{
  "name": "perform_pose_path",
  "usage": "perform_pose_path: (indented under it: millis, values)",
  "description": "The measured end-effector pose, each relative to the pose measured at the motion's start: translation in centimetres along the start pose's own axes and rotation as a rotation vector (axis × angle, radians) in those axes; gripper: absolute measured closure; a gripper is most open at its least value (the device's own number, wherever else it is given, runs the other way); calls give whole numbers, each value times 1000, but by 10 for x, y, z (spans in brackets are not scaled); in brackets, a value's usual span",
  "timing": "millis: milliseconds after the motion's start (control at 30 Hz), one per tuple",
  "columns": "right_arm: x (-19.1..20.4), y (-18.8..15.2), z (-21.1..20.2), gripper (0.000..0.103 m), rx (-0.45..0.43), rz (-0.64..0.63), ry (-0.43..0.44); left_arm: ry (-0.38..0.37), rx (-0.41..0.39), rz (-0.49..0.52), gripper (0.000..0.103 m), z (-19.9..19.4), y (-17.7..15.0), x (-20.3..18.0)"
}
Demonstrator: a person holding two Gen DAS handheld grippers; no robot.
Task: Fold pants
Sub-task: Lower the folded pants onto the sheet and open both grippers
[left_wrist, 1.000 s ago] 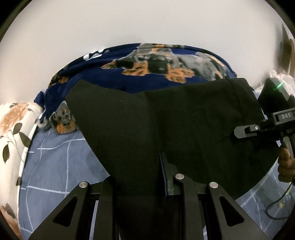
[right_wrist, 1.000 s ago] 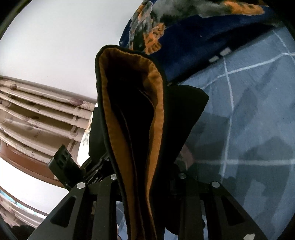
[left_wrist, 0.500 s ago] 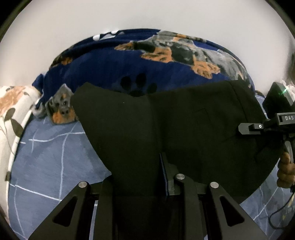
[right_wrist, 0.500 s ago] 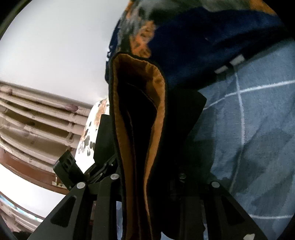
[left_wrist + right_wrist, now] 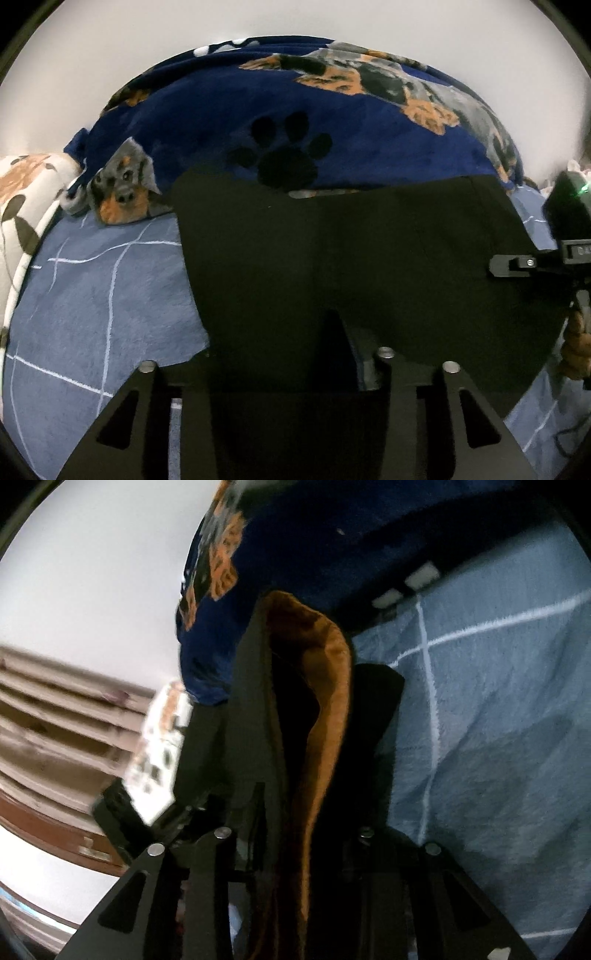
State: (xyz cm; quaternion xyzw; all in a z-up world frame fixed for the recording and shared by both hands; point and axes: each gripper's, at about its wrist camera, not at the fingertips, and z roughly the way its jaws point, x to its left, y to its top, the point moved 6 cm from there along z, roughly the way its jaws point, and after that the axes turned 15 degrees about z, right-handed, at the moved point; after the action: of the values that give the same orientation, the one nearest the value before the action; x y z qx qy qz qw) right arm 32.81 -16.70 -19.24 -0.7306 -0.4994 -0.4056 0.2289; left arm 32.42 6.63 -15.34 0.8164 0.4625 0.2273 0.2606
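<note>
Your left gripper (image 5: 295,354) is clenched on the near edge of the black pants (image 5: 351,258), with the cloth running straight between its fingers and spreading out ahead of it as a wide dark sheet held above the bed. Past the far edge of that sheet, ahead of the gripper, lies a navy fleece blanket (image 5: 369,140) printed with a black paw mark and dog pictures; one dog face sits ahead and to the left of the gripper, just beside the pants' left corner. Below and to the left of the gripper you see the blue bedsheet (image 5: 92,295) with thin white grid lines, and at the far left edge a white pillow with a brown leaf print (image 5: 26,199). Off to the right of the left gripper, your right gripper (image 5: 517,263) meets the pants' right edge, with your right hand (image 5: 576,347) on its handle below. From the right wrist view, your right gripper (image 5: 295,830) is also clamped on the pants (image 5: 255,720), gripping a bunched fold that stands up between its fingers and shows an orange-brown lining (image 5: 325,686). To the right of that gripper the bedsheet (image 5: 498,720) lies flat, the blanket (image 5: 332,535) is ahead, and the left side of the view is motion-blurred.
</note>
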Motion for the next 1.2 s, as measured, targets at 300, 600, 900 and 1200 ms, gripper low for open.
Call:
perform_pose_path:
  millis: [300,600,900,1200]
  values:
    - [10,-5,-2,71,-109,-141,-106,58,1,-74,26,2,-8,15]
    - [22,-14,-1,58,-245,-282,-274,109,13,-78,18,3,-9,17]
    - [34,-27,13,34,-284,-427,-429,91,22,-111,14,6,-12,22]
    - [33,-23,12,17,-317,-417,-484,100,25,-123,10,6,-14,23]
